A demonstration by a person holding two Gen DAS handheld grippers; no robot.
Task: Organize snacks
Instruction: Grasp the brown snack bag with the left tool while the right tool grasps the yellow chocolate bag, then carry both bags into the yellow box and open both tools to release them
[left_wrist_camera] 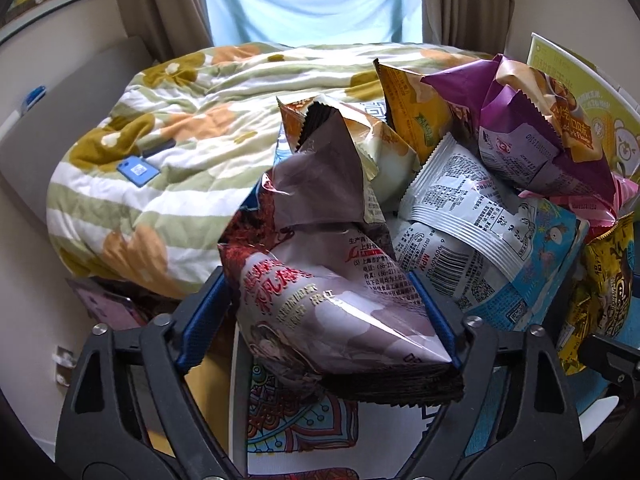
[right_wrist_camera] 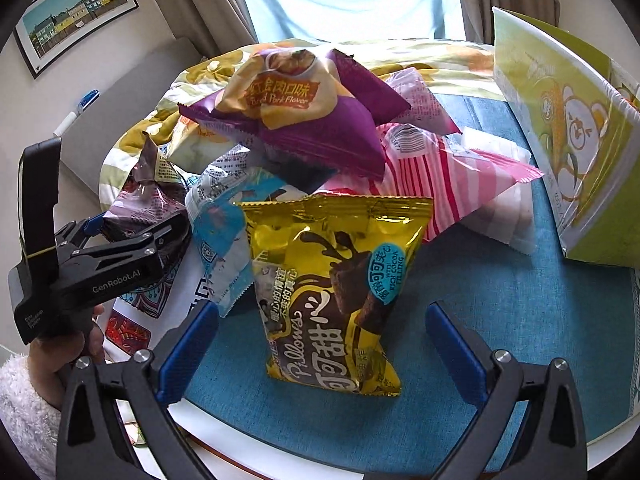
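A brown snack bag (left_wrist_camera: 320, 300) lies at the left edge of a heap of snack bags, and my left gripper (left_wrist_camera: 320, 284) is shut on it, both blue pads against its sides. The right wrist view shows that same gripper (right_wrist_camera: 140, 222) at the left, clamped on the brown bag (right_wrist_camera: 148, 196). A yellow Pillows cocoa bag (right_wrist_camera: 332, 296) stands upright on the blue mat (right_wrist_camera: 520, 300). My right gripper (right_wrist_camera: 320, 312) is open around the yellow bag, with a gap on each side. On top of the heap sits a purple pork-flavour bag (right_wrist_camera: 304, 108).
A white and light-blue bag (left_wrist_camera: 480, 240) and a pink striped bag (right_wrist_camera: 440, 176) lie in the heap. A green carton (right_wrist_camera: 568, 140) stands at the right edge. Behind is a bed with a flowered quilt (left_wrist_camera: 180, 140) and a blue phone (left_wrist_camera: 138, 168). A hand in a white fluffy sleeve (right_wrist_camera: 24, 400) holds the left gripper.
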